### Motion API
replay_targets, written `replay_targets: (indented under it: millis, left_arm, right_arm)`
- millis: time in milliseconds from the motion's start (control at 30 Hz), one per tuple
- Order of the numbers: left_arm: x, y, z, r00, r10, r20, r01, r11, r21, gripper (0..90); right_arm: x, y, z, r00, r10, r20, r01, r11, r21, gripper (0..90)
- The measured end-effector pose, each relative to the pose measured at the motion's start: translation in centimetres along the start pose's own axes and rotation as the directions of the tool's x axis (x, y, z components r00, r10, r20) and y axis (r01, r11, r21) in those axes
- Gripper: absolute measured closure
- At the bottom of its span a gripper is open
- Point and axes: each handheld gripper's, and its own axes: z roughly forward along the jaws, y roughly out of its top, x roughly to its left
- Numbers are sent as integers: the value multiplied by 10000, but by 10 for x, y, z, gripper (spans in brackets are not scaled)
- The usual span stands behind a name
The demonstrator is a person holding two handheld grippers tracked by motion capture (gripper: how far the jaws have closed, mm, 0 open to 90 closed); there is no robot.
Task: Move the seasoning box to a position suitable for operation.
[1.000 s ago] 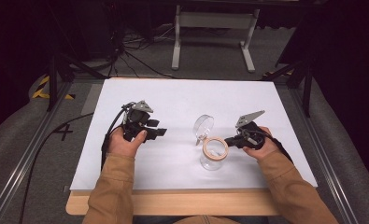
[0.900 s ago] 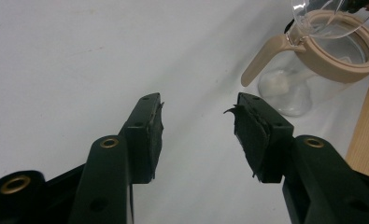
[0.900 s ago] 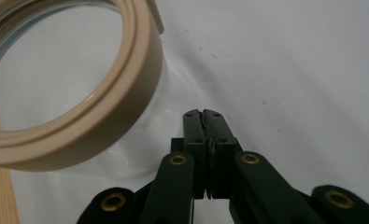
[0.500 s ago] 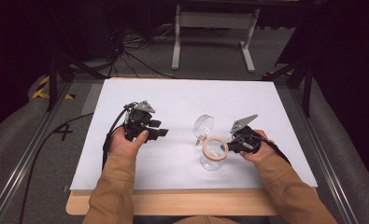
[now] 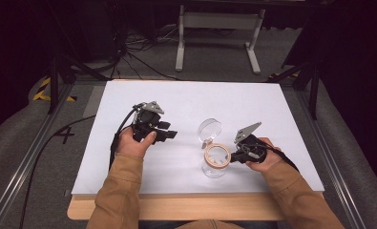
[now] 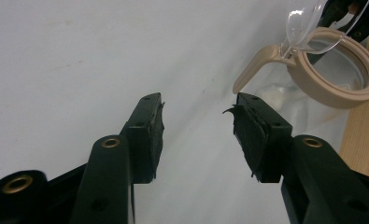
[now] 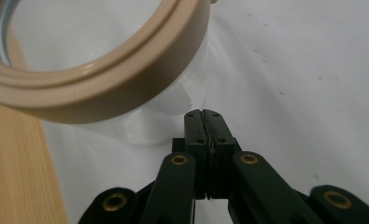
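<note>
Clear jar [image 5: 215,164] with tan rim and lid flipped open, near the table's [image 5: 186,100] front edge: right claw [image 7: 204,113] (pressed shut, empty) just beside it; left claw [image 6: 198,105], gaping and empty, should approach squarely.

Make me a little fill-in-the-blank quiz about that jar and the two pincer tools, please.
1. The clear jar has a collar coloured ____.
2. The jar's clear lid is flipped ____.
3. The left gripper has its jaws ____.
4. The right gripper, beside the jar, has its jaws ____.

Missing words: beige; open; open; shut
</note>
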Motion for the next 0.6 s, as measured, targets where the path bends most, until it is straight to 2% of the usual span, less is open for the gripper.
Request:
replay_targets:
  millis: [300, 467, 600]
  left_arm:
    - [-1, 8, 5, 9995, 140, 266, -135, 9998, -177, 538]
    - [0, 8, 7, 9992, -9, 410, 21, 9996, -288, 552]
    - [0, 9, 8, 9988, 25, 490, -11, 9996, -283, 554]
  right_arm:
    - [11, -3, 4, 9994, -140, -310, 139, 9999, -56, 895]
    - [16, -3, 6, 9991, -188, -388, 188, 9998, -27, 895]
    - [21, -2, 9, 9979, -300, -574, 305, 9995, 74, 895]
